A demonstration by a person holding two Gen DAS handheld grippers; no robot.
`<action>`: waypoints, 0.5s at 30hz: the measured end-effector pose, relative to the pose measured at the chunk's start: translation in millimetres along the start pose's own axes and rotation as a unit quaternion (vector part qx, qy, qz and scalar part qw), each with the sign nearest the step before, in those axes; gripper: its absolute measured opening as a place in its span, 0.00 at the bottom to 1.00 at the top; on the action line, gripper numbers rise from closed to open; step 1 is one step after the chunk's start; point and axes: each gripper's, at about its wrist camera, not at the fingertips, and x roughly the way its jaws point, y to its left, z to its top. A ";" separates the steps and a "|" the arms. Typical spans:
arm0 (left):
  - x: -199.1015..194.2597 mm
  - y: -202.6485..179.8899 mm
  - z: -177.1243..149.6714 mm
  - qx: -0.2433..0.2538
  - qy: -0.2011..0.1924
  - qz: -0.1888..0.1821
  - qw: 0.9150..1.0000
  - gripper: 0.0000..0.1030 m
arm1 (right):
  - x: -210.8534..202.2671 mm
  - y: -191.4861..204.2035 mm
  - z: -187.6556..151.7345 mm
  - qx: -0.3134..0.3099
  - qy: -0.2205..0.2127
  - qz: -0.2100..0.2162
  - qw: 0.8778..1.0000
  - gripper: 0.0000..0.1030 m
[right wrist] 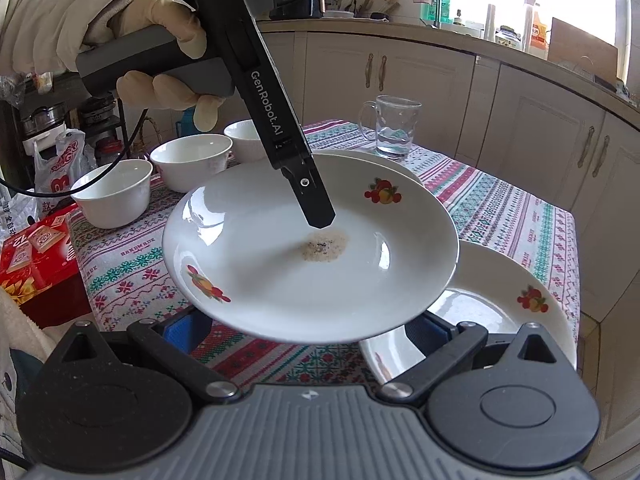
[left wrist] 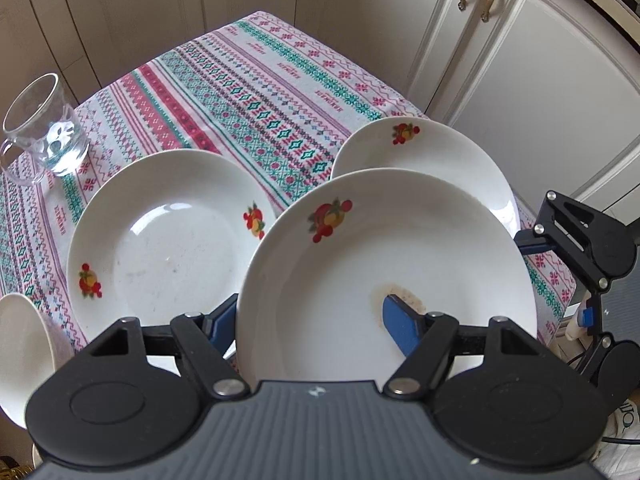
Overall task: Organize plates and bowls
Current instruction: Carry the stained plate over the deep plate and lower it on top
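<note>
My left gripper (left wrist: 316, 320) is shut on the near rim of a white plate (left wrist: 400, 248) with fruit decals and a brown stain, held above the table; one blue pad lies on top, the other below. It also shows in the right wrist view (right wrist: 280, 272), with the left gripper's finger (right wrist: 316, 204) on it. Another plate (left wrist: 168, 240) lies on the tablecloth at left, and a third plate (left wrist: 432, 148) lies behind the held one. My right gripper (right wrist: 308, 328) is open, its fingers under the held plate's edge. Three white bowls (right wrist: 114, 192) stand at the table's left.
A glass mug (left wrist: 46, 128) with a little water stands on the patterned tablecloth (left wrist: 248, 92). Cream cabinets (left wrist: 540, 80) stand close behind the table. A red box (right wrist: 36, 256) and a plastic bag (right wrist: 56, 168) sit left of the table.
</note>
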 end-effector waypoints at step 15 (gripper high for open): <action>33.7 -22.4 49.9 0.020 0.005 -0.017 1.000 0.71 | -14.0 -44.9 -21.6 0.038 -0.002 -0.034 0.999 1.00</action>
